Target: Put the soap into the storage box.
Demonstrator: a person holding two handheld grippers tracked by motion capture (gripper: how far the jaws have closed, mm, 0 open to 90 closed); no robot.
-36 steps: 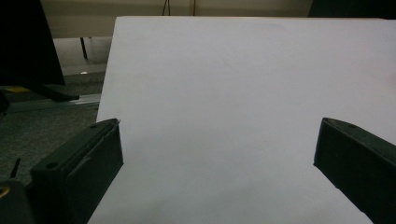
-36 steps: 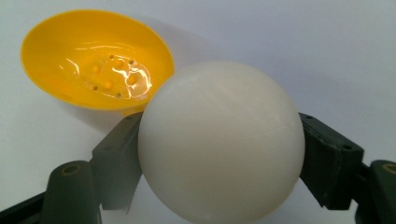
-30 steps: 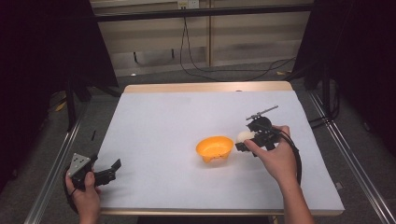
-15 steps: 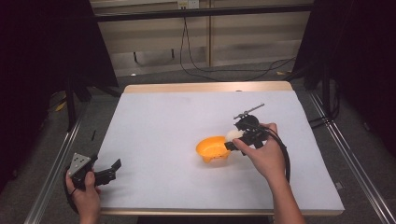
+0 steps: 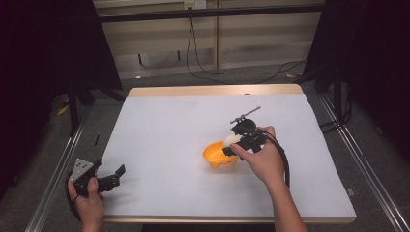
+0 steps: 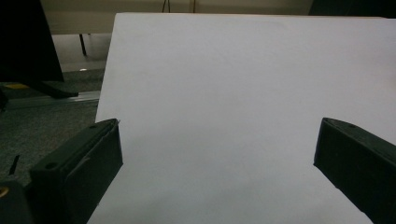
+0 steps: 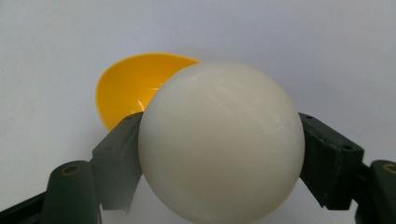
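An orange bowl (image 5: 216,154) sits near the middle of the white table (image 5: 174,125). My right gripper (image 5: 232,145) is shut on a white ball (image 5: 231,140) and holds it over the bowl's right rim. In the right gripper view the white ball (image 7: 222,140) is clamped between both jaws, with the orange bowl (image 7: 126,88) behind and below it. My left gripper (image 5: 113,176) rests at the table's front left corner, open and empty. The left gripper view has its jaws spread wide over bare table (image 6: 224,93).
The table's far wooden edge (image 5: 212,90) runs along the back. Metal rails (image 5: 53,179) flank both sides on the floor, and cables (image 5: 217,67) trail on the ground behind the table. A cable loops from the right gripper beside the person's right hand (image 5: 263,164).
My right gripper has carried the white ball leftward, from beside the bowl's right side to over its right rim. The left gripper has stayed put.
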